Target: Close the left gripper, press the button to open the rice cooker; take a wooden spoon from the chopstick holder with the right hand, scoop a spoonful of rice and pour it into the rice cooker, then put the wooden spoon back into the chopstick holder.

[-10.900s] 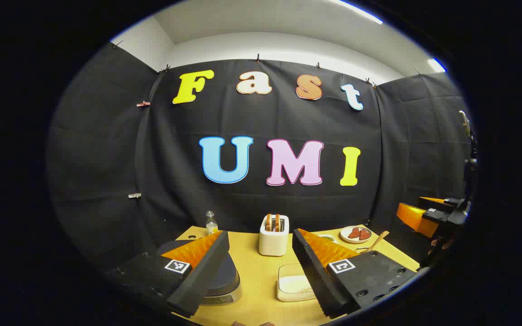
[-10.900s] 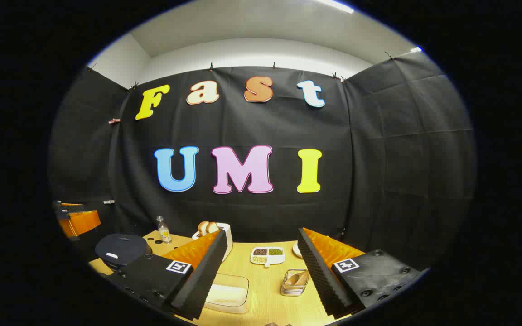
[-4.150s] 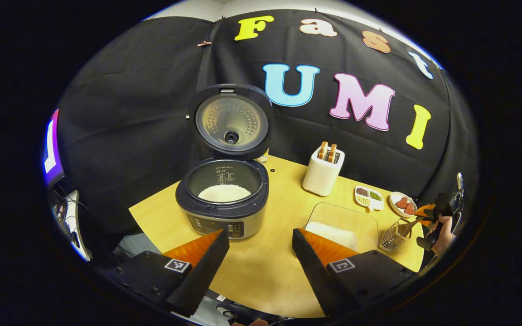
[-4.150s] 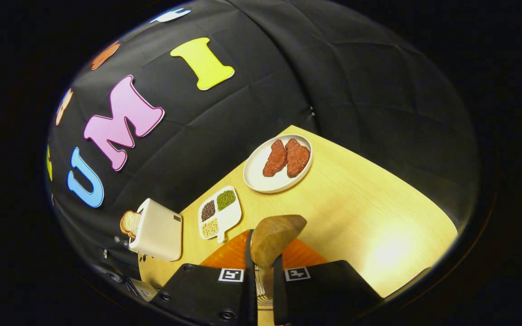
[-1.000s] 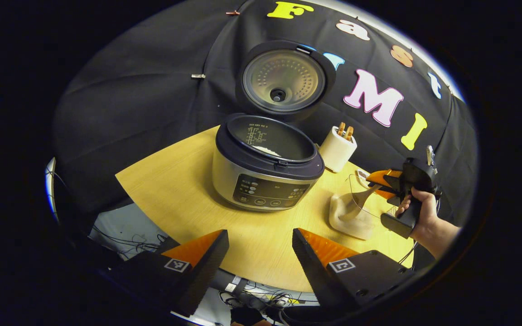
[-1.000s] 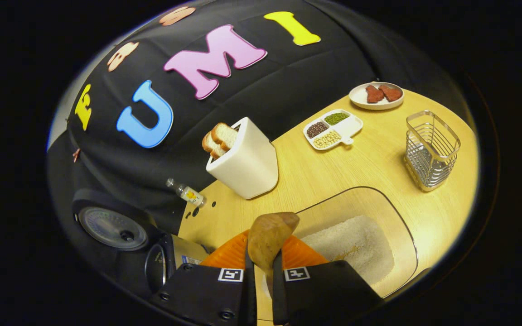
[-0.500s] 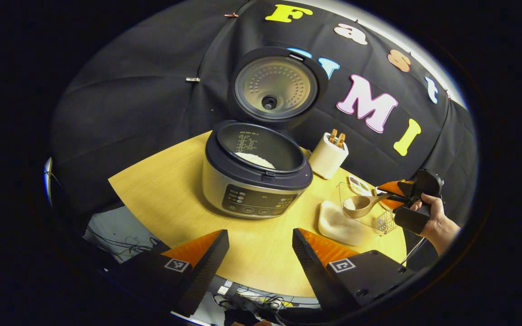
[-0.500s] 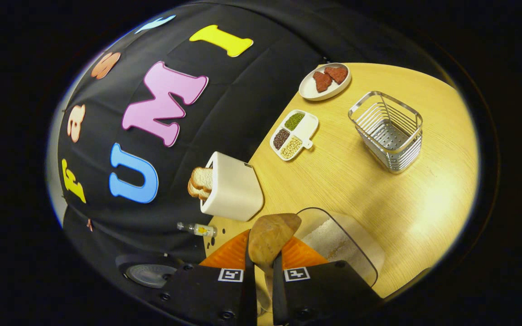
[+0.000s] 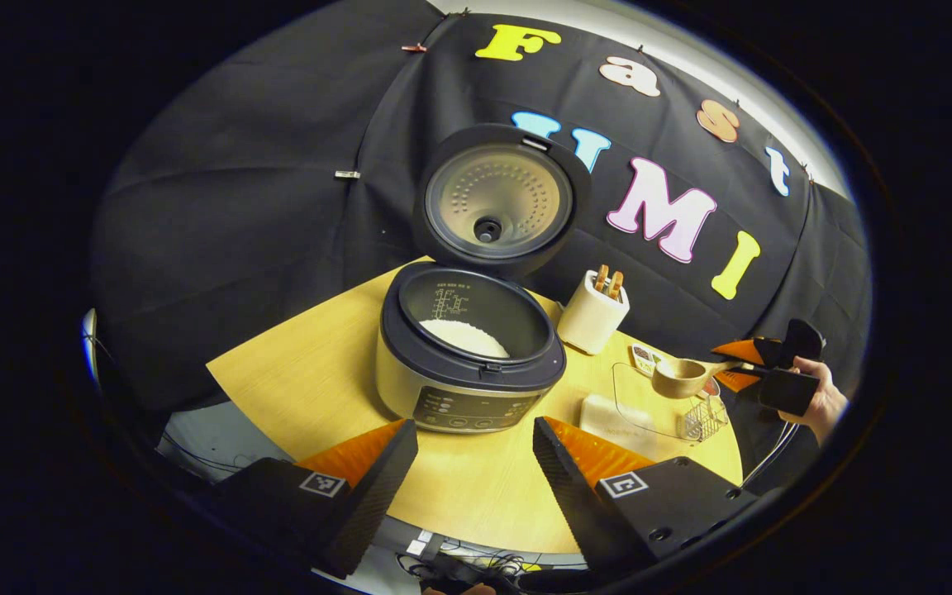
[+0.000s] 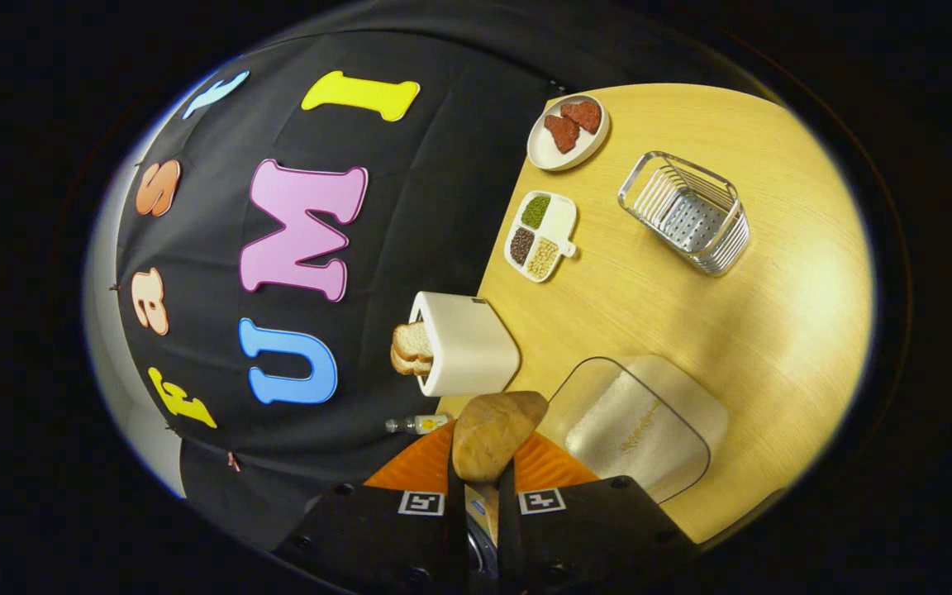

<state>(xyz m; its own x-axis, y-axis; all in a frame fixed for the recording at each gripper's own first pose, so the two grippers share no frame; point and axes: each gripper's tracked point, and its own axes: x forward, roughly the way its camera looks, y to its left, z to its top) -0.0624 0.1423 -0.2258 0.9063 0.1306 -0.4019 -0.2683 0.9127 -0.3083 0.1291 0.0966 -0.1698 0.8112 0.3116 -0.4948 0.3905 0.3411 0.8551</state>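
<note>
The rice cooker point(image 9: 468, 364) stands on the table with its lid point(image 9: 497, 198) raised; white rice lies in its pot. My left gripper point(image 9: 472, 450) hangs open in front of the cooker, holding nothing. To the right, a hand holds my right gripper point(image 9: 736, 365), shut on the handle of the wooden spoon point(image 9: 681, 377), whose bowl hovers level above the clear rice container point(image 9: 637, 405). In the right gripper view the spoon's bowl point(image 10: 494, 434) juts out between the shut fingers of my right gripper point(image 10: 480, 479), with the rice container point(image 10: 641, 426) below and the empty wire chopstick holder point(image 10: 687, 211) farther off.
A white toaster point(image 10: 464, 345) with bread stands by the back wall beside a small bottle point(image 10: 416, 424). A divided dish of beans point(image 10: 538, 235) and a plate of red pieces point(image 10: 567, 128) sit near the chopstick holder point(image 9: 703, 420). Bare tabletop point(image 9: 311, 372) lies left of the cooker.
The right gripper has lifted the spoon out of the rice container and rolled further, now holding it higher above the box. The left gripper has shifted only slightly and stays open.
</note>
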